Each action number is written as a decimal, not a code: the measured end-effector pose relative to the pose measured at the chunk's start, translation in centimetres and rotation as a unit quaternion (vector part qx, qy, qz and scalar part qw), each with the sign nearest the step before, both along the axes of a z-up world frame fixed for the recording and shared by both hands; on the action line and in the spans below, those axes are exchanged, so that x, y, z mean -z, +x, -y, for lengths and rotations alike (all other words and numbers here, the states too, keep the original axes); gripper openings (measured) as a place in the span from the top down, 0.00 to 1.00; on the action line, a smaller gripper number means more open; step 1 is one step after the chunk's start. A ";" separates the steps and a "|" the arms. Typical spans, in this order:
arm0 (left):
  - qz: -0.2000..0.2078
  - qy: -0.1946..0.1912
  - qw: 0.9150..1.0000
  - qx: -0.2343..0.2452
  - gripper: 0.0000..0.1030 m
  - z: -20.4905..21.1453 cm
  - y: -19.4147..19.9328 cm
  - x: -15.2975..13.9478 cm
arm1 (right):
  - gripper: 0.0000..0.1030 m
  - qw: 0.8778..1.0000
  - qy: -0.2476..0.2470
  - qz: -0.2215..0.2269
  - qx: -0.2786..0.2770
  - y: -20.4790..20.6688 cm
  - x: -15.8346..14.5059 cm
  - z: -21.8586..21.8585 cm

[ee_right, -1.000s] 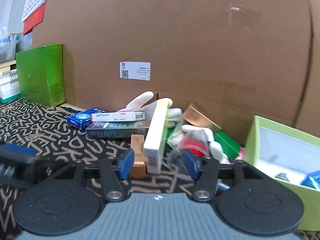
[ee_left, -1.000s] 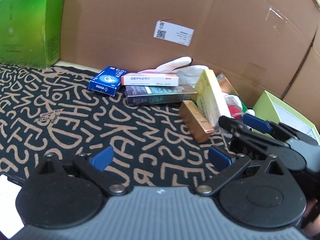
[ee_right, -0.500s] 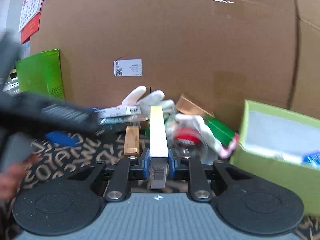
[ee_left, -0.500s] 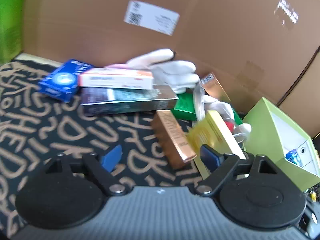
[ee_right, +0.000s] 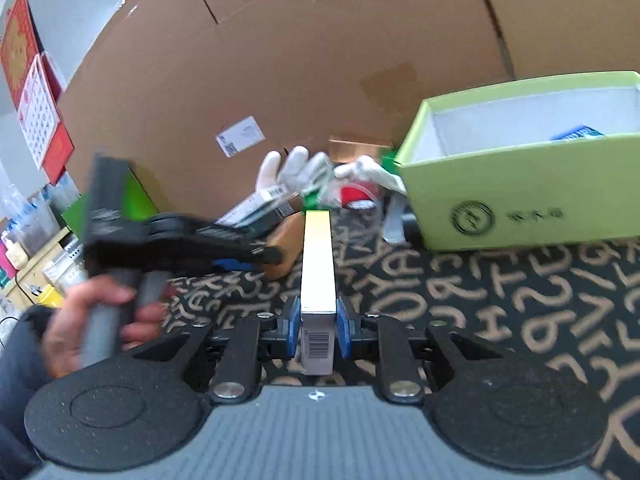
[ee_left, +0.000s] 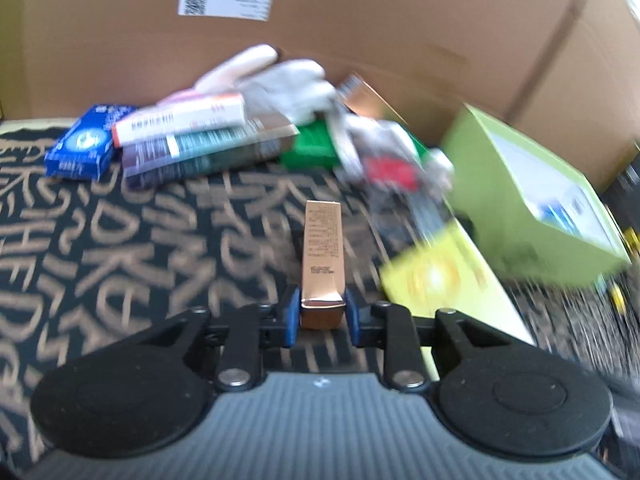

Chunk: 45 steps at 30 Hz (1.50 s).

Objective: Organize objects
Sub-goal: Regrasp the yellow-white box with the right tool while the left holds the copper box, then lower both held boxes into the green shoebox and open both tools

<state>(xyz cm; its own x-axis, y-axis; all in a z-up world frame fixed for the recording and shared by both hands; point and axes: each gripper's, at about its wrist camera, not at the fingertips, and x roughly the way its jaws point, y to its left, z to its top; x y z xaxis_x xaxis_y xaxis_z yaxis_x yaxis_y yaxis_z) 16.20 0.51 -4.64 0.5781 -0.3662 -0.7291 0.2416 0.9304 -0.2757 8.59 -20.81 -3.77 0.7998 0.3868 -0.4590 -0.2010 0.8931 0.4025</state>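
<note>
The left gripper (ee_left: 322, 314), whose jaws have just been closing, pinches the gold box (ee_left: 322, 256), pointing toward twelve o'clock. The right gripper (ee_right: 318, 326) pinches the yellow box (ee_right: 317, 264); the green bin (ee_right: 520, 200) sits at two o'clock.

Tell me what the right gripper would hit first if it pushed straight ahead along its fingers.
Likely the white gloves in the pile ahead, though depth is unclear. The right gripper, clamped on the yellow-white box, aims left of the green bin.
</note>
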 end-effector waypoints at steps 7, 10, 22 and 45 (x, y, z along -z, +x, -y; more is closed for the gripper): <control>0.016 0.033 0.999 -0.017 0.62 -0.4 -3.8 -0.1 | 0.30 0.990 -0.132 0.022 0.055 -0.5 -0.1 -2.4; 0.022 0.035 0.999 -0.014 0.56 0.3 -3.1 -0.3 | 0.28 0.988 -0.147 0.033 0.040 0.2 -0.1 -3.8; 0.026 0.058 0.998 -0.022 0.65 2.1 -2.5 0.1 | 0.29 0.967 -0.255 0.011 0.011 4.8 1.7 -7.1; 0.130 0.003 0.988 0.085 0.78 9.6 -4.6 -7.3 | 0.32 0.974 -0.185 0.110 0.071 -1.7 -5.3 0.6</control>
